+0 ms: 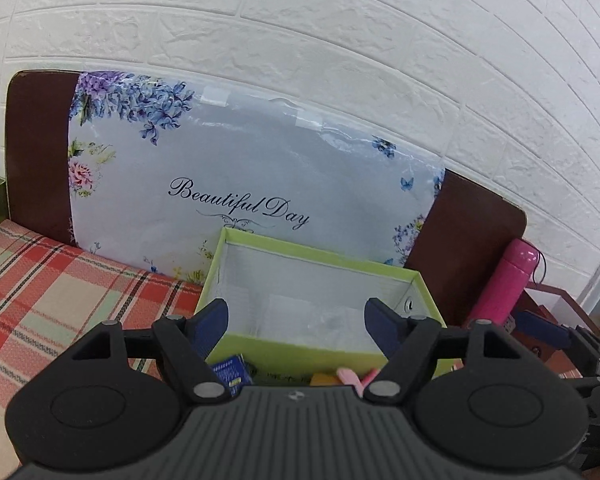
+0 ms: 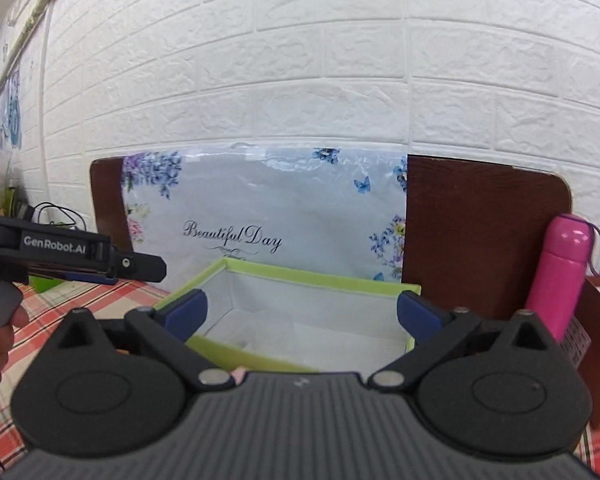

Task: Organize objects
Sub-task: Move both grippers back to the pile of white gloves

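Note:
A lime-green open box (image 1: 324, 354) with a white lining stands on the plaid cloth, and it also shows in the right wrist view (image 2: 292, 276). It looks empty inside. My left gripper (image 1: 298, 320) is open and empty above the box's near side. My right gripper (image 2: 302, 314) is open and empty, also just in front of the box. Small items lie in front of the box under my left gripper: a blue packet (image 1: 230, 372), a yellow piece (image 1: 324, 380) and a pink piece (image 1: 352, 378). My left gripper also shows from the side in the right wrist view (image 2: 156, 268).
A pink bottle (image 1: 504, 284) stands right of the box, seen too in the right wrist view (image 2: 560, 272). A floral "Beautiful Day" bag (image 1: 240, 184) leans on a brown headboard (image 1: 38, 148) behind. A brown box (image 2: 598, 344) sits at the right. A white brick wall rises behind.

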Available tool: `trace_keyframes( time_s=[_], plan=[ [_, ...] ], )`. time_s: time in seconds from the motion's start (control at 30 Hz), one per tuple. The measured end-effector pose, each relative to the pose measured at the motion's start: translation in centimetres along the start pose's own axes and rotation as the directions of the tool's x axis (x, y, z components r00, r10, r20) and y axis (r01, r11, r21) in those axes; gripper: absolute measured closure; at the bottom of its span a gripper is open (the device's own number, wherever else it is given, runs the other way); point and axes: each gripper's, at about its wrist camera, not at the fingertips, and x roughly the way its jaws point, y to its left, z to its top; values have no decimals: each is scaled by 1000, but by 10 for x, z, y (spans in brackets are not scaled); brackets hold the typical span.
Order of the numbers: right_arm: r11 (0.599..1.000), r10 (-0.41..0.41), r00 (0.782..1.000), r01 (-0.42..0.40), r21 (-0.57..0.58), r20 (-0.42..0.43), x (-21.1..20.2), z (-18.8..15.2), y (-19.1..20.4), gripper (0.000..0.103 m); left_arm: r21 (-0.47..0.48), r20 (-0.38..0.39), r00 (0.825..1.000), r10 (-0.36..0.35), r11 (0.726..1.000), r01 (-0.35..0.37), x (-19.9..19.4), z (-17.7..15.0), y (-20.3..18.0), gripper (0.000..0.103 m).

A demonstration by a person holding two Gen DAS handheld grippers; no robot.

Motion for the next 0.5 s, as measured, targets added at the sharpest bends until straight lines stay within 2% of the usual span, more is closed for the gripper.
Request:
trace_keyframes(
  time_s=[0.23, 0.5],
  plan=[
    [999, -9, 1000, 10, 37, -18, -55, -39, 15, 0, -4, -50, 999, -15, 1000, 15, -39, -50, -2, 25],
    [997, -41, 997, 45, 67, -69, -87, -80, 30, 0, -24, -107, 994, -15, 1000, 13, -58, -96, -2, 25]
  ],
)
